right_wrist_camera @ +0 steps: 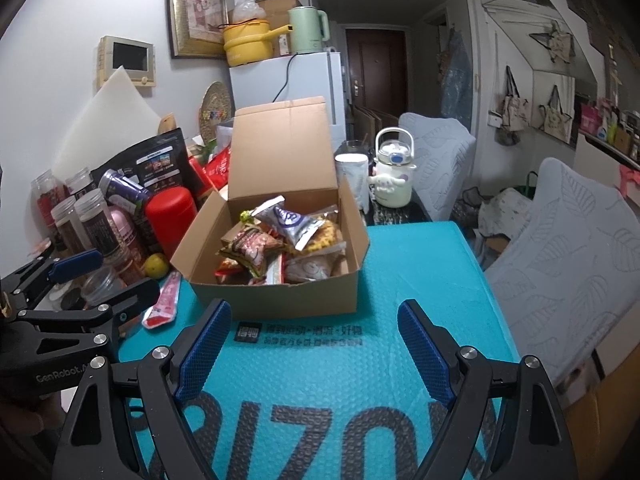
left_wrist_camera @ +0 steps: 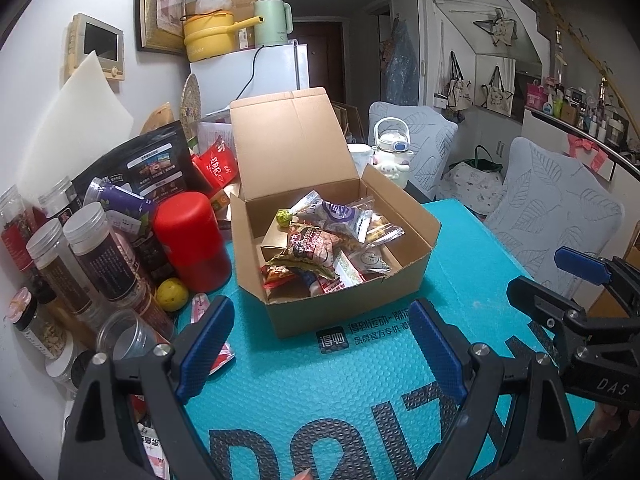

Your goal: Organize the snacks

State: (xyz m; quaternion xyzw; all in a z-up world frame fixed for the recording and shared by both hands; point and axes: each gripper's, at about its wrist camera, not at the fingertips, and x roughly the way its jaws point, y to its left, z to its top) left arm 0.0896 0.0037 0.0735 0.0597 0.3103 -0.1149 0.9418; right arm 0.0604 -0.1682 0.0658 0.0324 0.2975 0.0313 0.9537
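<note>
A cardboard box (left_wrist_camera: pixel 348 280) sits on a teal bubble mailer (left_wrist_camera: pixel 360 380) that covers the table, its lid flap standing upright at the back. Inside lies a loose heap of snack packets (left_wrist_camera: pixel 320 240): a silver pouch with a purple logo (left_wrist_camera: pixel 340 214) on top, a brown peanut packet (left_wrist_camera: pixel 316 246) under it, a small green ball-shaped sweet (left_wrist_camera: pixel 283 217) toward the back left corner, and a red-and-green packet (left_wrist_camera: pixel 280 272) at the front left (the rest overlap too much to name).

The left gripper (left_wrist_camera: pixel 320 344) hangs over the mailer just in front of the box, its blue-padded fingers (left_wrist_camera: pixel 208 340) spread wide with nothing between them. The right gripper (right_wrist_camera: pixel 314 344) hovers likewise before the box, fingers (right_wrist_camera: pixel 424 352) wide apart and empty; in the left view it shows at the right edge (left_wrist_camera: pixel 580 280), also parted.

Left of the box stands a red canister (left_wrist_camera: pixel 192 240), touching or just beside the box wall, with a yellow round fruit (left_wrist_camera: pixel 172 294) at its foot. Further left are clear jars with white screw lids (left_wrist_camera: pixel 96 252) and a black stand-up pouch (left_wrist_camera: pixel 156 168) behind them. One pink-and-red snack stick packet (right_wrist_camera: pixel 164 300) lies on the mailer's left edge, outside the box, near the left gripper
</note>
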